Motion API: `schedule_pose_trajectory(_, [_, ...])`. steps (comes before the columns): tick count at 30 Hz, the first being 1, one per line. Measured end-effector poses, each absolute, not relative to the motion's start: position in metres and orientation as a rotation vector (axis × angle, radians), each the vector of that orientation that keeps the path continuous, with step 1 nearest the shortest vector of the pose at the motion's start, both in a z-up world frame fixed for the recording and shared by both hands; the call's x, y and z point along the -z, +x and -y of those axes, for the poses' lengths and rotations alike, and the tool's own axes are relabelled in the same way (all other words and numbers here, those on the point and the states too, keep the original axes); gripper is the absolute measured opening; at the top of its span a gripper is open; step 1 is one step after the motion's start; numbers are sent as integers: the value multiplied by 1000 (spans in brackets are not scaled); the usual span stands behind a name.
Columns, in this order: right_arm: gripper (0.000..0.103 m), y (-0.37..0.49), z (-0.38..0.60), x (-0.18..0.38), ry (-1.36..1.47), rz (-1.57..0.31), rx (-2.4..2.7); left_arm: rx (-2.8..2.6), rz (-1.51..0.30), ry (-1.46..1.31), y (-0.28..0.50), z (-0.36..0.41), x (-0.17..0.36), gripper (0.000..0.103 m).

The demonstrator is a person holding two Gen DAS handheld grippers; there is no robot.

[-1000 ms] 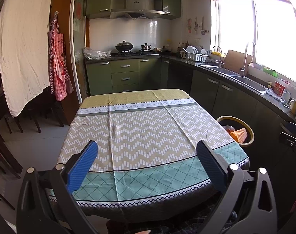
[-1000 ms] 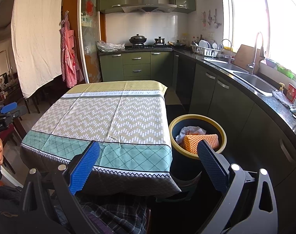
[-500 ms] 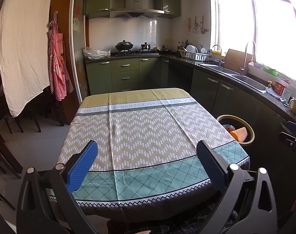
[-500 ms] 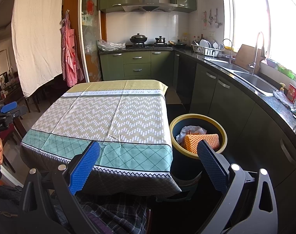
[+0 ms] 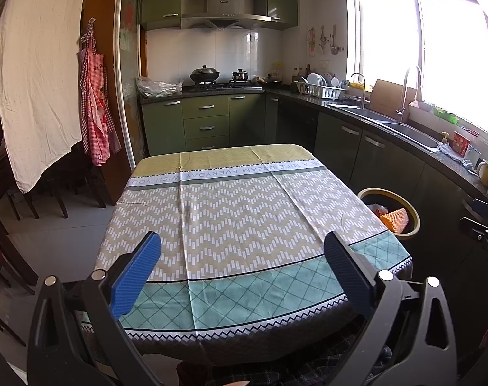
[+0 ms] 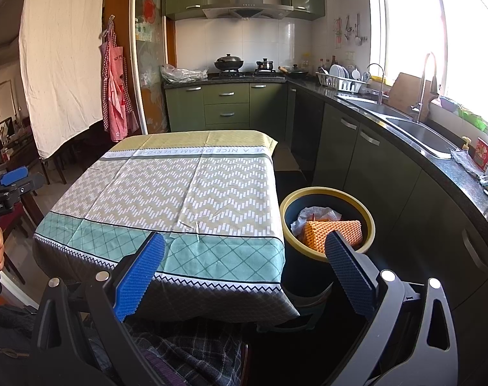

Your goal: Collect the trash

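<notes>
A round bin point(image 6: 327, 193) with a yellow rim stands on the floor right of the table; inside lie an orange textured pad point(image 6: 332, 231) and crumpled white paper point(image 6: 311, 214). The same bin point(image 5: 390, 193) shows at the right in the left wrist view. My left gripper point(image 5: 242, 251) hangs open over the near edge of the patterned tablecloth point(image 5: 237, 212), holding nothing. My right gripper point(image 6: 245, 249) is open too, above the table's near right corner, its right finger in front of the bin. The tablecloth point(image 6: 179, 193) carries no loose items.
Dark green cabinets point(image 6: 356, 148) and a countertop with a sink point(image 6: 414, 132) run along the right wall. A stove with pots point(image 5: 218, 75) sits at the back. Chairs point(image 5: 54, 189) and a hanging white sheet point(image 5: 38, 74) stand at the left. A person's plaid-clad lap point(image 6: 186, 353) is below.
</notes>
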State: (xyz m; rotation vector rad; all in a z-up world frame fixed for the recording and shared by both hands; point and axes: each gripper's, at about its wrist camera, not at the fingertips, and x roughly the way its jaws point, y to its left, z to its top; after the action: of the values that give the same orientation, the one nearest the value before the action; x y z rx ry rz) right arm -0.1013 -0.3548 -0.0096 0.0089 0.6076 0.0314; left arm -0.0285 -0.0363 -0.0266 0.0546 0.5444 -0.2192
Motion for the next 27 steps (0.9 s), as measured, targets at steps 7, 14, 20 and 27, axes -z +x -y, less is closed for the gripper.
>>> schedule_pose_trajectory(7, [98, -100, 355, 12, 8, -608, -35, 223, -548, 58, -28, 36, 29, 96])
schedule_pose_trajectory(14, [98, -100, 356, 14, 6, -609, -35, 225, -551, 55, -27, 35, 28, 96])
schedule_pose_trajectory(20, [98, -99, 356, 14, 6, -612, -36, 228, -554, 53, -27, 35, 29, 96])
schedule_pose_trajectory(27, [98, -99, 358, 17, 3, -616, -41, 236, -564, 50, -25, 34, 29, 96])
